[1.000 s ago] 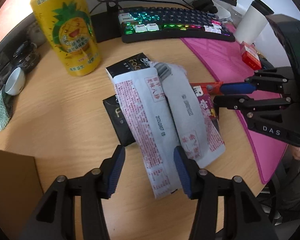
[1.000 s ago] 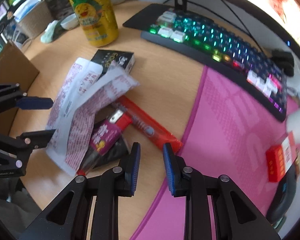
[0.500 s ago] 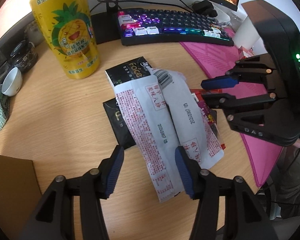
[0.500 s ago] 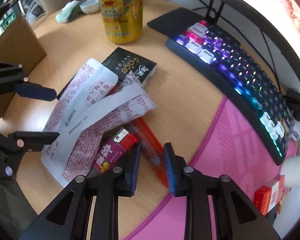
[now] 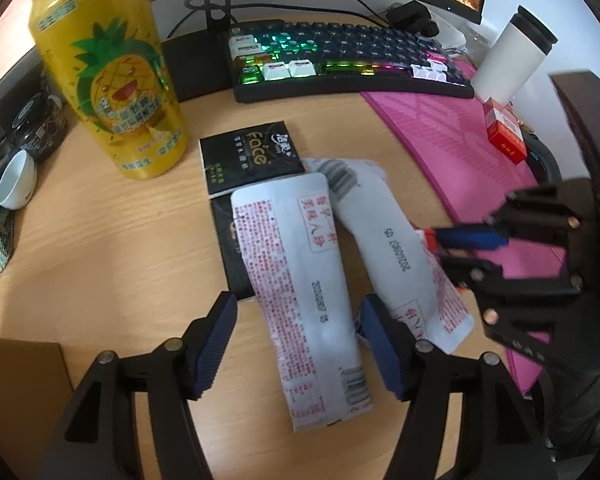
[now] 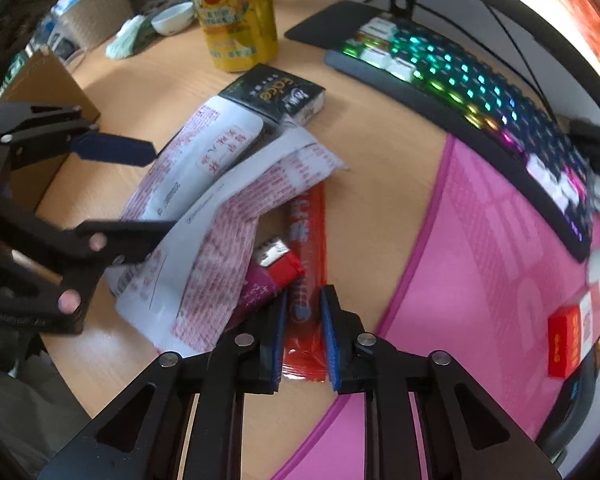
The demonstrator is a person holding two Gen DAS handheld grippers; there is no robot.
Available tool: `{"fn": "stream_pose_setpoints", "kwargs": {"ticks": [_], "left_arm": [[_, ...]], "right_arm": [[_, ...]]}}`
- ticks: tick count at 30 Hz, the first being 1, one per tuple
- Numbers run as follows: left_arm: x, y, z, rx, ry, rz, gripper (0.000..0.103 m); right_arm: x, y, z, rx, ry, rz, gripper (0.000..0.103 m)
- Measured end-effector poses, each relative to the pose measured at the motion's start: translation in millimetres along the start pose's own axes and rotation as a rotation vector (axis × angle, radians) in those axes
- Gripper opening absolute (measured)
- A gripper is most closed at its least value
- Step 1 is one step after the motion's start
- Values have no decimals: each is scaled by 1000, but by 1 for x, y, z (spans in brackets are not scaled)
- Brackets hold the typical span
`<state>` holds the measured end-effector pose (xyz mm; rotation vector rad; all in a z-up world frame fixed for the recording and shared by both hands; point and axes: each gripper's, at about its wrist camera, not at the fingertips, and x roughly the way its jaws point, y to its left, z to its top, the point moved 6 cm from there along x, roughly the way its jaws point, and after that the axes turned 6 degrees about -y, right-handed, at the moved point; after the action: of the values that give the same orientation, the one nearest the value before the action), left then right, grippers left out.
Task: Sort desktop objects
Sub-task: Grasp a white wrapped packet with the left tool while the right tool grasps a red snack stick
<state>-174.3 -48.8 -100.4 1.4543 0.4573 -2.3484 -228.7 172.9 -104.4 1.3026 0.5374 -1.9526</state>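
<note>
While lying in a heap mid-desk (image 5: 100, 248), red snack stick (image 6: 306, 248) now sitting between the narrowly parted right gripper (image 6: 303, 336), having moved in from beside it; likely first pick. Looking long, glossy, half buried under white packets (image 5: 300, 288). Left gripper (image 5: 296, 344) gaping wide around one packet, gripping nothing.

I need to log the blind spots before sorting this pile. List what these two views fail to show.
- Black flat packet, left wrist view: mostly covered by the white printed sachets.
- Purple snack pack, right wrist view: its lower end is hidden under the sachets and the right gripper fingers.
- Red stick pack: print blurred, unreadable.
- Cardboard box: cut off by the left gripper; contents unseen.
</note>
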Motion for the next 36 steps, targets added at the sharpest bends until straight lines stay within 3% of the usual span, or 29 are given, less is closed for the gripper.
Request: {"fn": "stream_pose_setpoints", "kwargs": {"ticks": [3, 5, 8, 22, 26, 34, 36], "left_arm": [[3, 2, 0, 2, 4, 16, 67], [1, 4, -4, -2, -5, 32, 44], [-2, 4, -15, 21, 9, 40, 42], [-31, 12, -91, -22, 56, 53, 44], [-40, 12, -97, -28, 41, 54, 47], [-42, 17, -94, -16, 48, 72, 47], [-38, 13, -92, -11, 47, 67, 57]], "right_arm": [[-6, 0, -11, 32, -2, 3, 19], [-9, -2, -18, 51, -5, -5, 19], [-12, -4, -26, 88, -6, -7, 19], [-34, 42, -82, 103, 22, -23, 22], [-38, 44, -81, 185, -3, 36, 22], [-29, 37, -63, 256, -34, 30, 22], [-25, 37, -59, 264, -36, 21, 22]]}}
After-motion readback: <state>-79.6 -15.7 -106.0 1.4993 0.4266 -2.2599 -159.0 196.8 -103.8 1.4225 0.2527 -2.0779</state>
